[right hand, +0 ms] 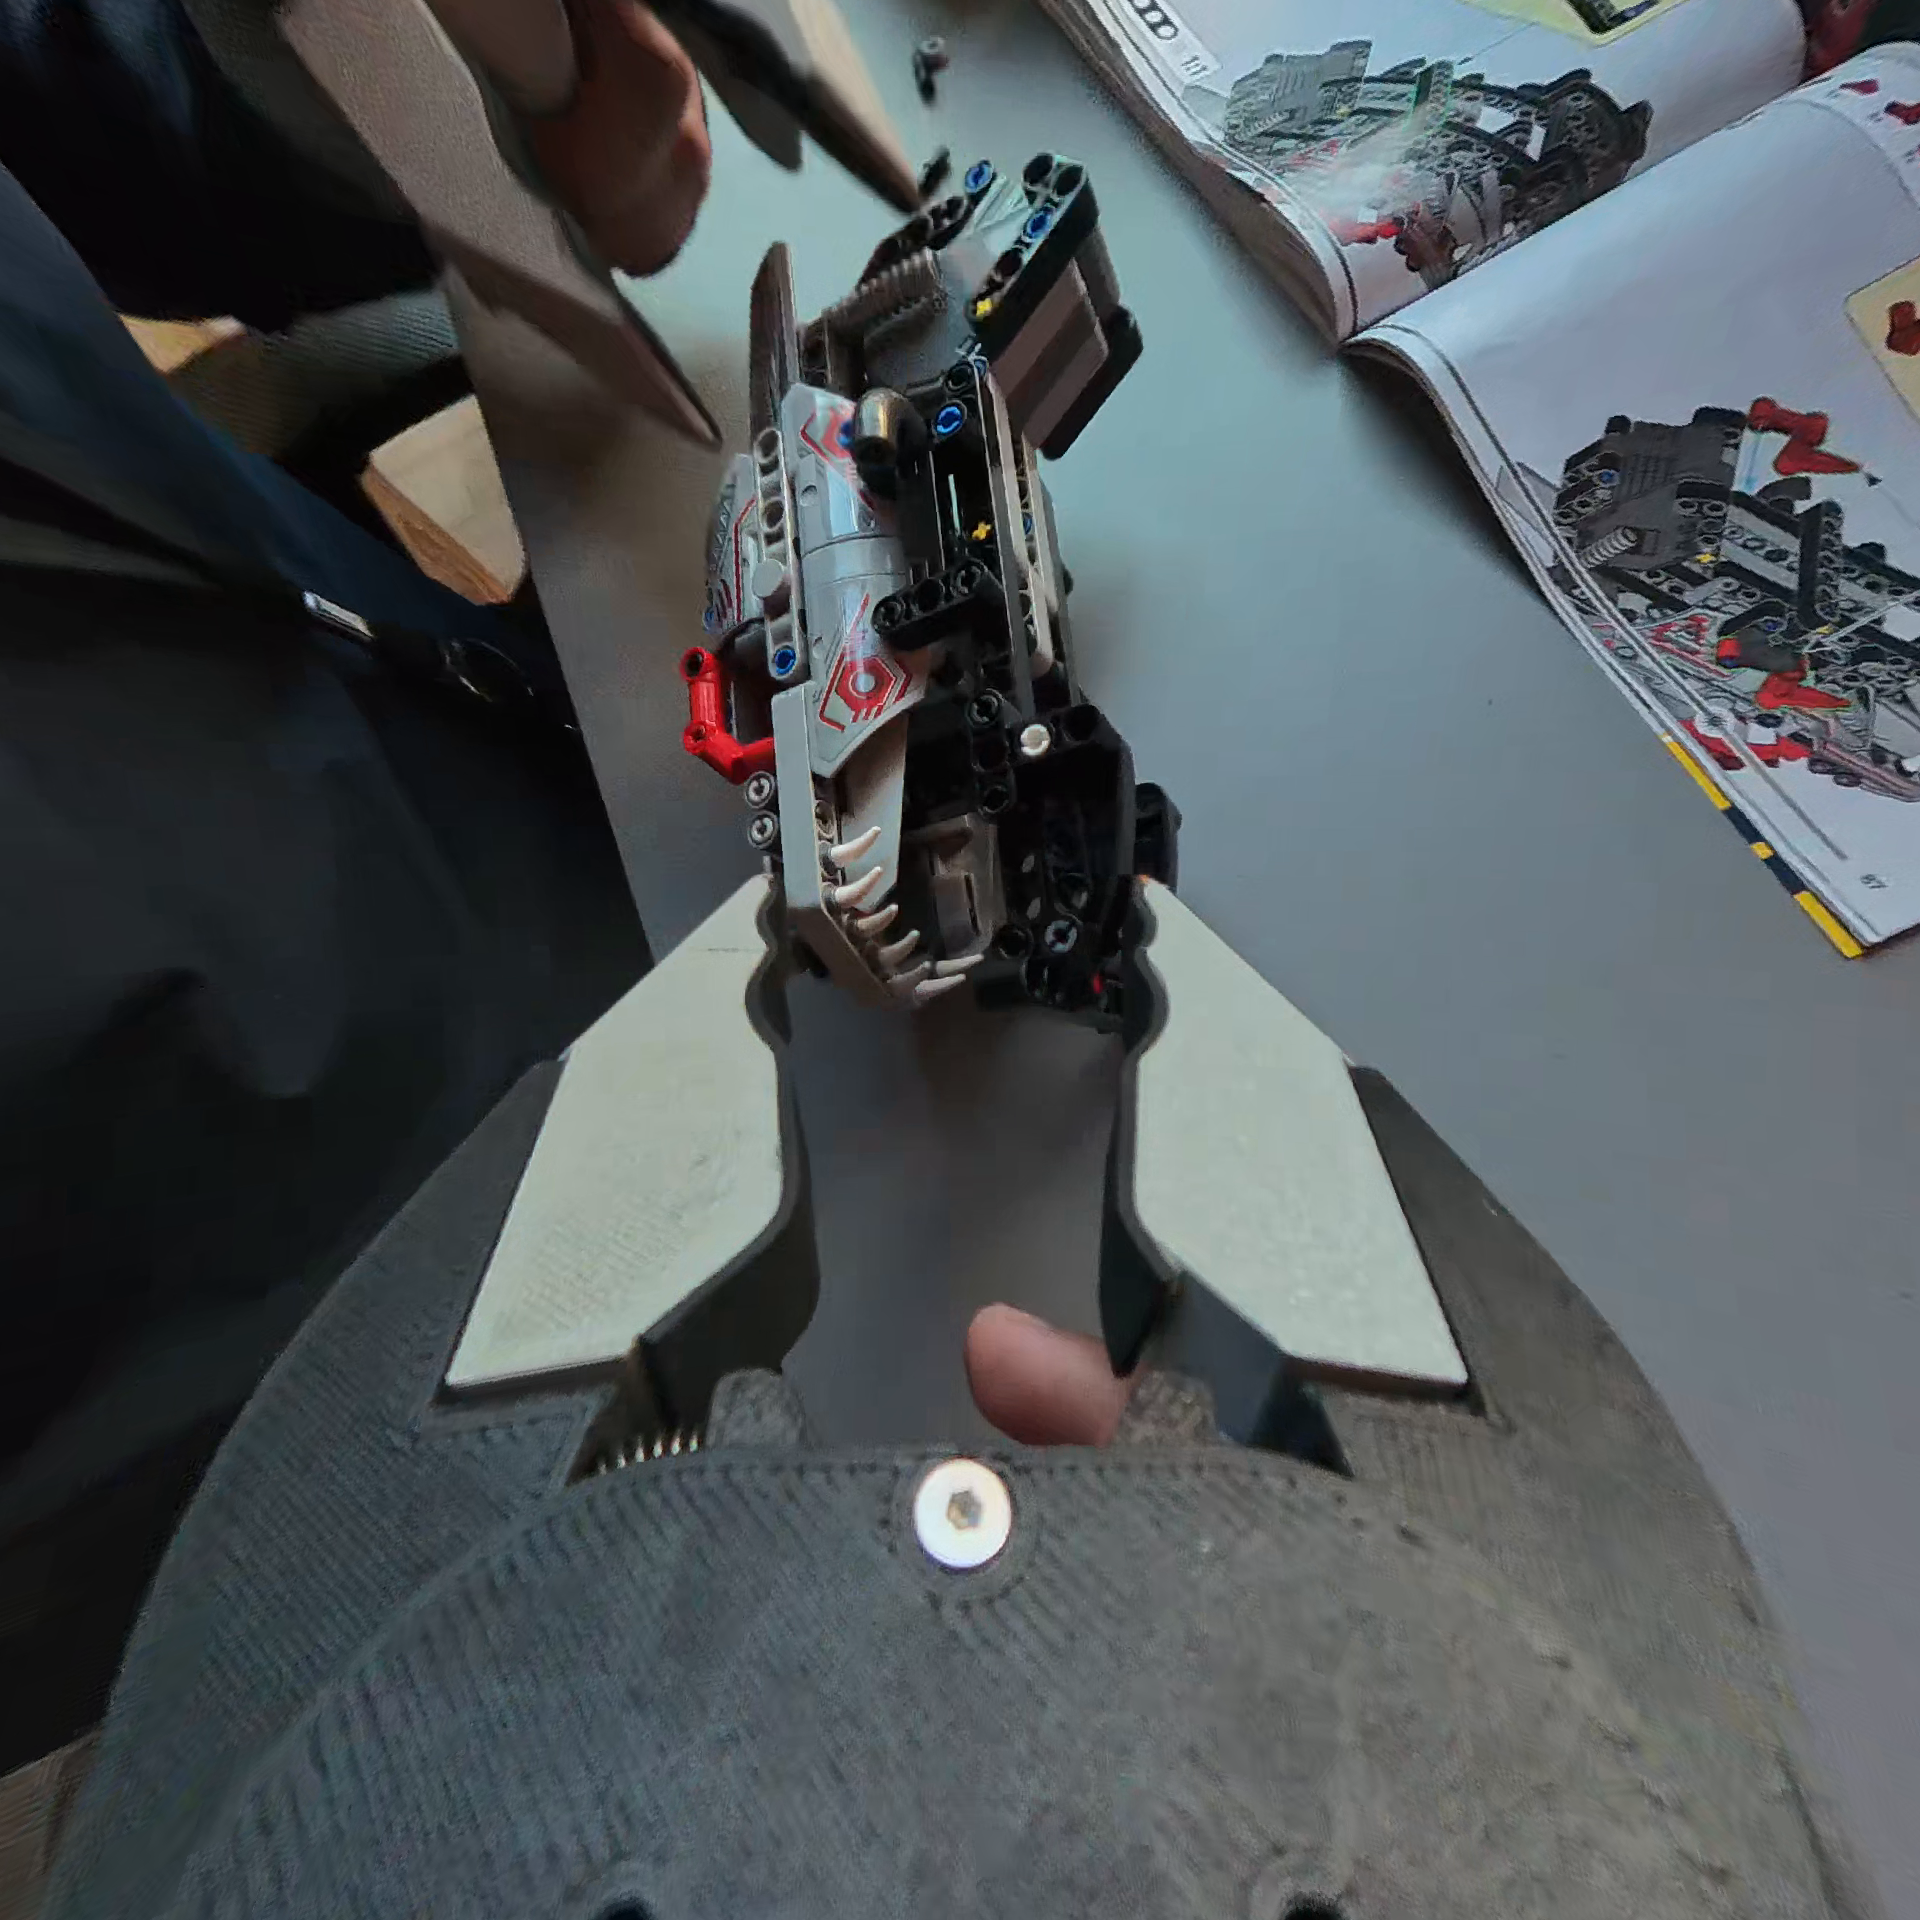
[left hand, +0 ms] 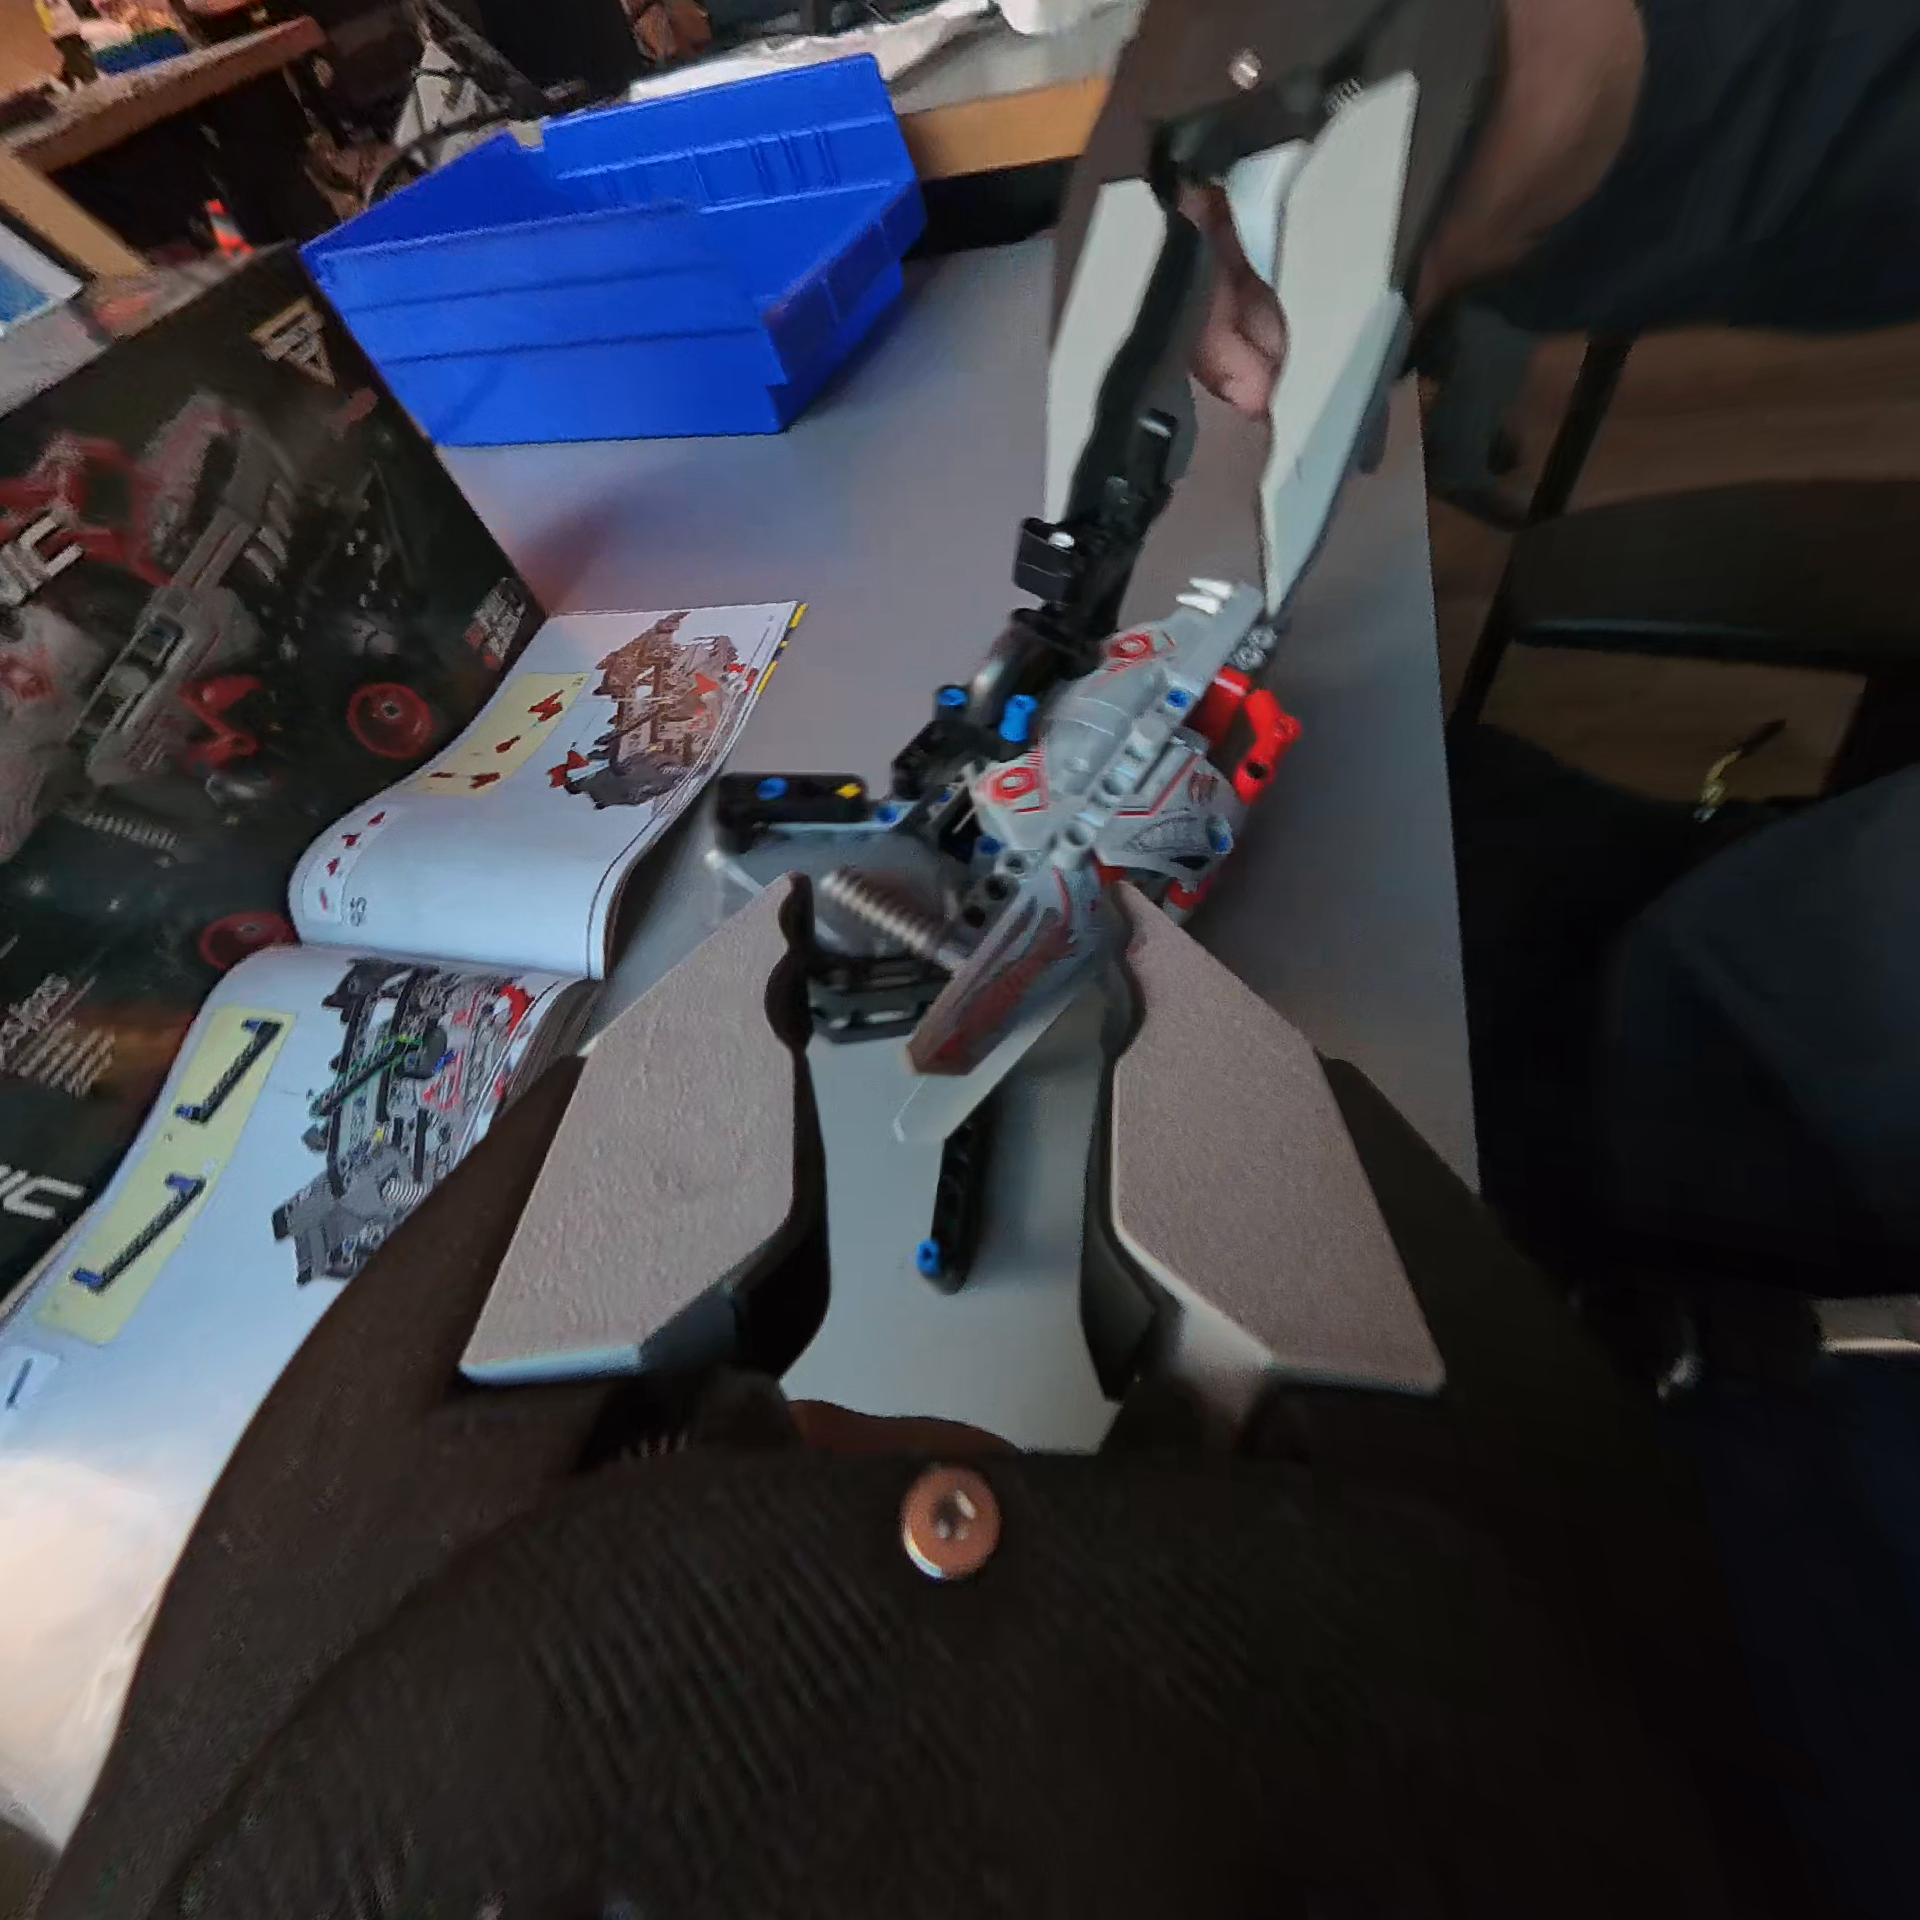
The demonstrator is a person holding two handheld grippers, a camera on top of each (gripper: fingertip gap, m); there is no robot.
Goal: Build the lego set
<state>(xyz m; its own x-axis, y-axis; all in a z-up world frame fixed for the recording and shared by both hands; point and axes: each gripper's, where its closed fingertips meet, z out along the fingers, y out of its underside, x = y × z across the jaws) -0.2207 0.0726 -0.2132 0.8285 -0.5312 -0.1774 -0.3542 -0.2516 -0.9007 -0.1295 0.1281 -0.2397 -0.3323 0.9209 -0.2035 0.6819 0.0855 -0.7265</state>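
Observation:
The partly built lego model (left hand: 1101, 748), grey panels with red markings, white teeth and a black frame, is held above the grey table (left hand: 831, 520). My right gripper (right hand: 956, 914) is shut on its toothed front end (right hand: 914, 582); it shows at the top of the left wrist view (left hand: 1164, 561). My left gripper (left hand: 961, 914) is open, its fingers on either side of the model's rear panel, and looks blurred in the right wrist view (right hand: 816, 312). A loose black beam with a blue pin (left hand: 958, 1195) lies on the table under my left gripper.
An open instruction booklet (left hand: 499, 831) lies left of the model and also shows in the right wrist view (right hand: 1662, 416). The set's box (left hand: 208, 623) and a blue bin (left hand: 623, 260) stand behind it. The table edge (left hand: 1444, 831) runs close on the right, with a chair beyond.

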